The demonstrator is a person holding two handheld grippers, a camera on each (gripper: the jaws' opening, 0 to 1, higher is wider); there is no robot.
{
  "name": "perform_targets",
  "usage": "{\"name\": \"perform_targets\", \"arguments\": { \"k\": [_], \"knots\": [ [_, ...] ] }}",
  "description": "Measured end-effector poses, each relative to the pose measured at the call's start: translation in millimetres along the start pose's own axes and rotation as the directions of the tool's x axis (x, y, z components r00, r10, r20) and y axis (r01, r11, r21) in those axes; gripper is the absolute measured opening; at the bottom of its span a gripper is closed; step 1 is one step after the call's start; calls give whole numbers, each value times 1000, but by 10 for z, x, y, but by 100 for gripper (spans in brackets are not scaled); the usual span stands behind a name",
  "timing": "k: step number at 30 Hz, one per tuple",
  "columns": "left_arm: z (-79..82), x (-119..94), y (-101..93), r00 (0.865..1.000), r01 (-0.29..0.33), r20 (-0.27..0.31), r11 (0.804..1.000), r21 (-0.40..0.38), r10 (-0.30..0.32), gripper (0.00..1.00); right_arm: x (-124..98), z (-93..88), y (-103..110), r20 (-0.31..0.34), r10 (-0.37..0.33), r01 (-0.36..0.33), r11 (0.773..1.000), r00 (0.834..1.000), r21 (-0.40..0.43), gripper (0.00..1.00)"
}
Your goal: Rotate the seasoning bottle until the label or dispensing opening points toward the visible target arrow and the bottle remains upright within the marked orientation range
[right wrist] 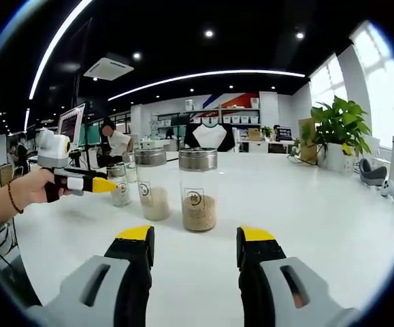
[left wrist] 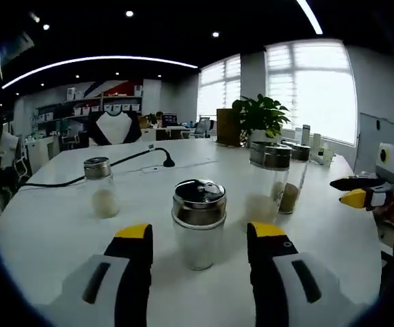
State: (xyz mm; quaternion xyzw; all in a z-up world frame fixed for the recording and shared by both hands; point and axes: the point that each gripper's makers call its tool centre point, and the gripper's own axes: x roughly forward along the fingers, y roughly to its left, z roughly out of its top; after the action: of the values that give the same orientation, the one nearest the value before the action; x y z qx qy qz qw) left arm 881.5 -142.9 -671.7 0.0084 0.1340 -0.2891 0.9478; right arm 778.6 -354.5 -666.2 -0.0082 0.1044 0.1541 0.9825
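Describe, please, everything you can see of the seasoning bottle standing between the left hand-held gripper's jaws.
The seasoning bottle is a clear glass-looking jar with a shiny metal shaker cap, holding pale seasoning. It stands upright on the white table, between the open jaws of the left hand-held gripper, which flank it without visibly touching.

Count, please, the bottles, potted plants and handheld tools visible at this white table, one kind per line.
Bottles: 4
Potted plant: 1
Tools: 2, left tool and right tool
Total: 7
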Motion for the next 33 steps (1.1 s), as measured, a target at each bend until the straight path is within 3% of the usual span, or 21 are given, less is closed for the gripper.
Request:
{"name": "perform_targets", "arguments": {
  "k": [2,4,12,26,29,33],
  "knots": [
    [24,-2,2,999,-34,7,999,23,34,62,0,-1,1,0,0,0,1000,1000,-1,48],
    [39,-19,55,996,-89,22,996,-22,90,62,3,-6,0,0,0,0,1000,1000,2,48],
    [24,3,69,986,-152,48,982,-108,158,62,6,-20,15,-2,6,-6,1000,1000,2,48],
    [38,158,70,977,-193,66,974,-121,202,58,-16,4,10,2,6,-6,1000,1000,0,48],
    [37,187,53,980,-179,68,978,-107,187,52,-16,-12,-13,-7,-1,1,1000,1000,-2,48],
    [21,208,82,981,-173,65,973,-154,185,46,-10,-35,-14,-17,0,0,1000,1000,3,48]
  ]
}}
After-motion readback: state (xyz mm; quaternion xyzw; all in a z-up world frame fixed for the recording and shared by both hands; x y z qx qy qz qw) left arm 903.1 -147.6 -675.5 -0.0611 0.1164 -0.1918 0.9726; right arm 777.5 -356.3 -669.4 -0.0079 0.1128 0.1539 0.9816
